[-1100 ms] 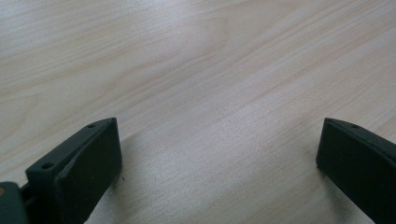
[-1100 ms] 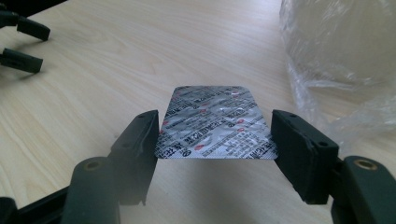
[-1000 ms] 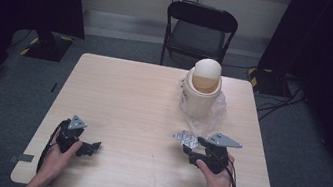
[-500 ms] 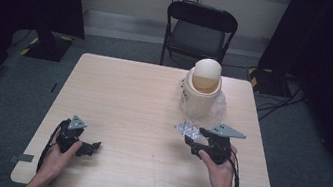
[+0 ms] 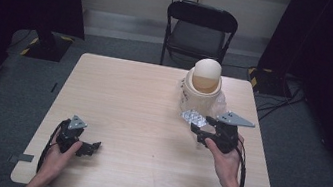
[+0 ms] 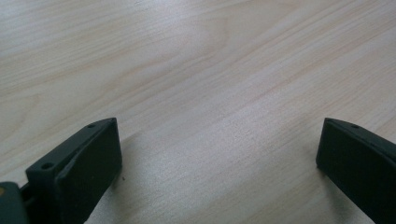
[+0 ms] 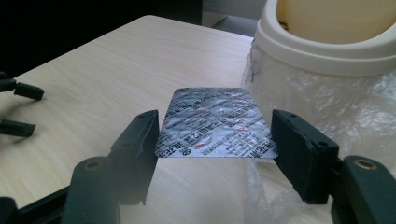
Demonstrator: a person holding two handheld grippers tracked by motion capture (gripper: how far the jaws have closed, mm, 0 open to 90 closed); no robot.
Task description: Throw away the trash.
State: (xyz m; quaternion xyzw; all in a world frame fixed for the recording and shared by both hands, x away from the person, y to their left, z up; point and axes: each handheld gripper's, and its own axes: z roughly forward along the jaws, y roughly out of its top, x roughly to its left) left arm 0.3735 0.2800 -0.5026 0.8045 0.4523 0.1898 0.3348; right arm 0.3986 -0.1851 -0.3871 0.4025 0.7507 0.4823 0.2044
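A silver foil blister pack (image 7: 214, 123) lies flat between the jaws of my right gripper (image 7: 215, 137), which is shut on its two side edges. Seen from above, that gripper (image 5: 197, 130) hovers over the table's right side, with the pack (image 5: 192, 116) sticking out toward a cream bin (image 5: 202, 85). The bin has a domed swing lid and a clear plastic liner (image 7: 327, 109), and it stands just beyond the pack. My left gripper (image 5: 89, 146) rests on the table near the front left. Its jaws stand wide open over bare wood (image 6: 219, 154).
The light wooden table (image 5: 128, 97) has free room across its middle and left. A black folding chair (image 5: 199, 30) stands behind the far edge. My left gripper's fingers (image 7: 18, 107) appear at the left edge of the right gripper view.
My right gripper has lifted and moved toward the bin with the blister pack in it. The left gripper has stayed where it was.
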